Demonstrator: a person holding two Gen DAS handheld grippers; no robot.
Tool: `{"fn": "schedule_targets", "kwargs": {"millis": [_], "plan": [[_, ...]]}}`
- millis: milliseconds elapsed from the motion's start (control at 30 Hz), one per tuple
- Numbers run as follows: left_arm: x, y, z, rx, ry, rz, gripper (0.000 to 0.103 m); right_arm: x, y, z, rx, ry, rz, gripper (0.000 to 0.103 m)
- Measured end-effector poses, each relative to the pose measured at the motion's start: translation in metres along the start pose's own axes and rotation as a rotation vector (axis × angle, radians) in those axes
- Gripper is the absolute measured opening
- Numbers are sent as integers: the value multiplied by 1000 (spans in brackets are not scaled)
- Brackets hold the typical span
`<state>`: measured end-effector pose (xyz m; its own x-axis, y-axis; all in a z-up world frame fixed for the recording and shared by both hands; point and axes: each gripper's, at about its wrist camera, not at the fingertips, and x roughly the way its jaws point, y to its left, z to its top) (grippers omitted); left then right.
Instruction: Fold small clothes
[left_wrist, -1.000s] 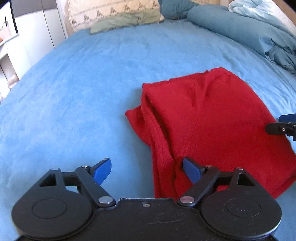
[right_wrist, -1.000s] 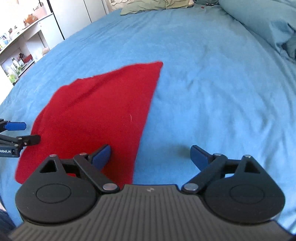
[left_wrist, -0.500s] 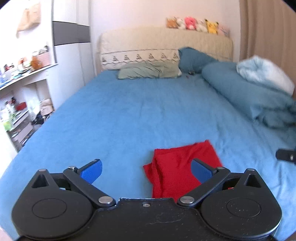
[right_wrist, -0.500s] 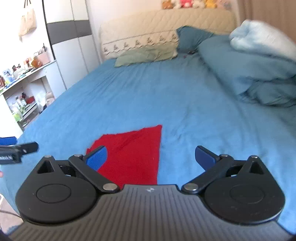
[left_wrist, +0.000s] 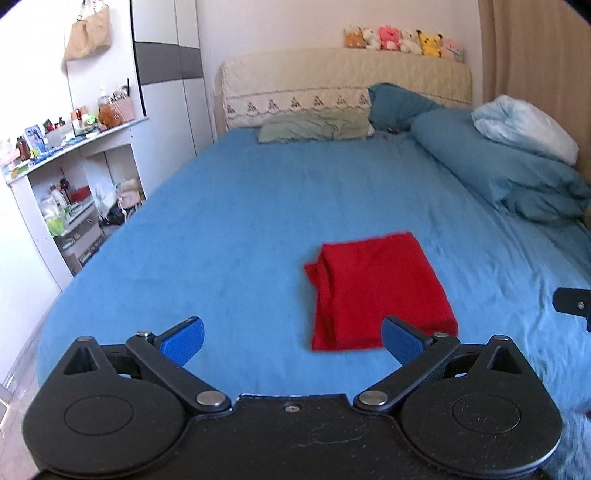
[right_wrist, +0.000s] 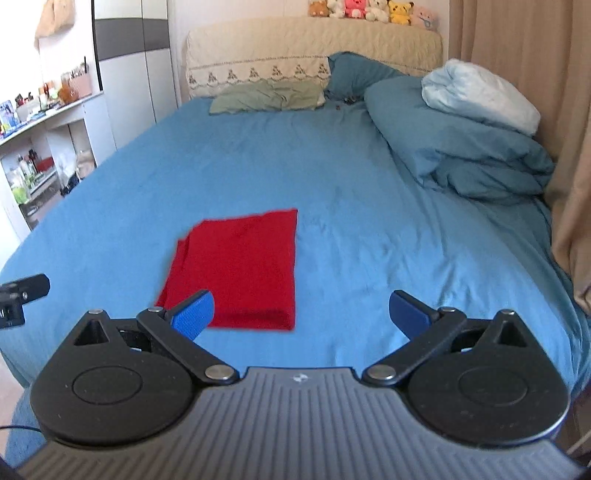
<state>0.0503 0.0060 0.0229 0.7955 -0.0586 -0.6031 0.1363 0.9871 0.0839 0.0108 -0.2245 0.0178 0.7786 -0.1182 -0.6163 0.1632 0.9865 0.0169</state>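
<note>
A red garment (left_wrist: 373, 288) lies folded into a flat rectangle on the blue bed sheet (left_wrist: 258, 206), with stacked fold edges along its left side. It also shows in the right wrist view (right_wrist: 240, 266). My left gripper (left_wrist: 291, 341) is open and empty, held back from the garment's near edge. My right gripper (right_wrist: 303, 314) is open and empty, also pulled back from the garment. The tip of the right gripper (left_wrist: 570, 302) shows at the right edge of the left wrist view. The left gripper's tip (right_wrist: 22, 291) shows at the left edge of the right wrist view.
A rolled teal duvet (right_wrist: 461, 147) with a pale blue blanket (right_wrist: 480, 96) lies along the bed's right side. A green pillow (left_wrist: 314, 127) lies by the headboard (left_wrist: 347, 85). White shelves (left_wrist: 66, 192) with clutter stand left of the bed. A curtain (right_wrist: 569, 147) hangs at right.
Both grippers have drawn back and up from the red garment, which was close under them a second ago. The garment lies flat and now looks small and further off.
</note>
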Motion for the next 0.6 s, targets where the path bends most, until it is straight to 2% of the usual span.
{"fn": "schedule_targets", "kwargs": {"millis": [133, 267, 600], "plan": [[-3, -4, -13, 6, 13, -13, 103, -4, 6, -20, -7, 24, -9, 103], [-7, -8, -14, 15, -6, -15, 103, -4, 11, -34, -13, 47, -16, 103], [-10, -14, -15, 49, -46, -6, 103, -5, 10, -39, 1, 57, -26, 103]]}}
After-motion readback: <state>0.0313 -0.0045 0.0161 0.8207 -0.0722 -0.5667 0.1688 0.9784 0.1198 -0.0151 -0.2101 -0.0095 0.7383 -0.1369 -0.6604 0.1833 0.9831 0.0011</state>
